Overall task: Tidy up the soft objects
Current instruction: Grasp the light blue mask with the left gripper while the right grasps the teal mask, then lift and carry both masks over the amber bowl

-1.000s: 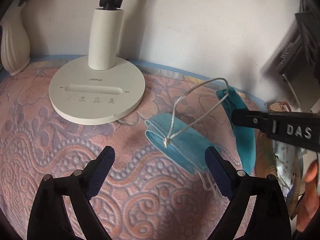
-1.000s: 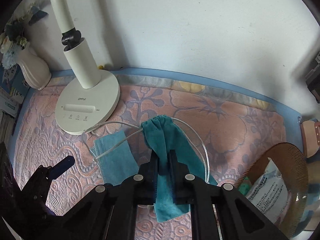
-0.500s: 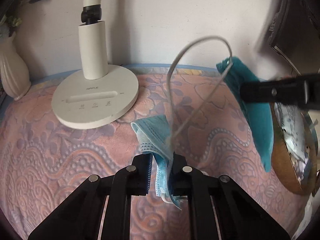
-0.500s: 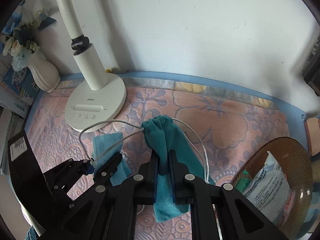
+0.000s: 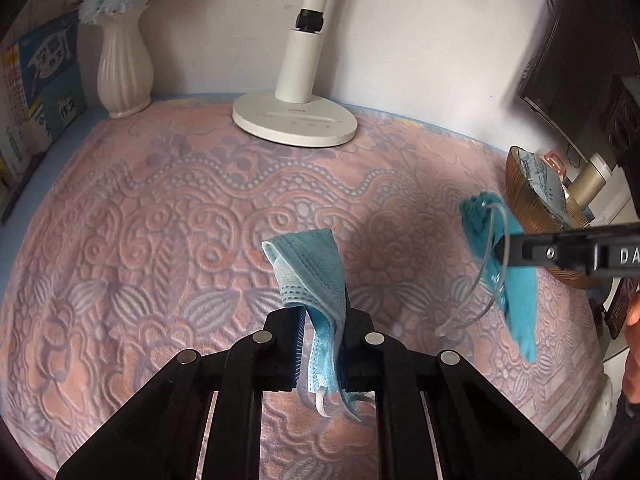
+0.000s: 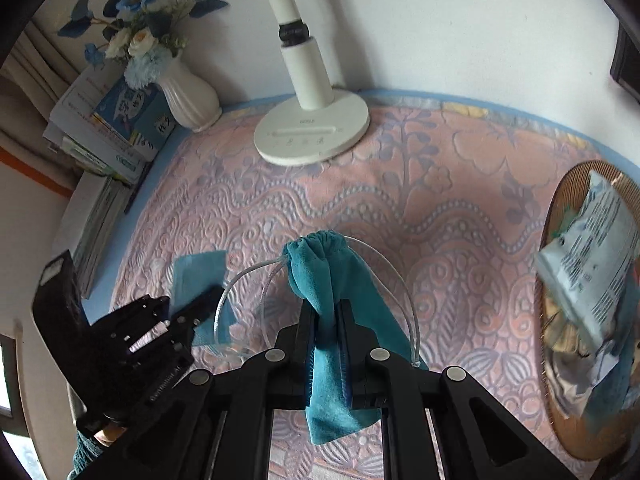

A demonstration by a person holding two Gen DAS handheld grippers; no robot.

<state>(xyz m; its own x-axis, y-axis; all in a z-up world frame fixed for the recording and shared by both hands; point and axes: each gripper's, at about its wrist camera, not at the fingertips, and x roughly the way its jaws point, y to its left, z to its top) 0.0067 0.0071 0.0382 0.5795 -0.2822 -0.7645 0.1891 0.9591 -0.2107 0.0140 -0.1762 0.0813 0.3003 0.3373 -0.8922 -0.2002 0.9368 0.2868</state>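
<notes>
Newly lifted, crumpled blue mask (image 5: pixel 316 276)

Face mask (image 5: pixel 316 276) between left gripper (image 5: pixel 322 344) jaws, raised off tabletop (image 5: pixel 160 240). Drawstring pouch (image 6: pixel 336 300) between right gripper (image 6: pixel 326 344) jaws, right of mask. Lamp base (image 5: pixel 295 122) beyond both jaws, at wall. Vase (image 5: pixel 124 68) and books (image 6: pixel 116 128) far left of jaws. Basket (image 6: pixel 560 240) holding packet (image 6: pixel 592 256) right of right jaws.

Brown basket (image 6: pixel 560 216) cut off at right edge; packet (image 6: pixel 588 256) print blurred; lamp (image 5: pixel 296 116) head out of frame.
</notes>
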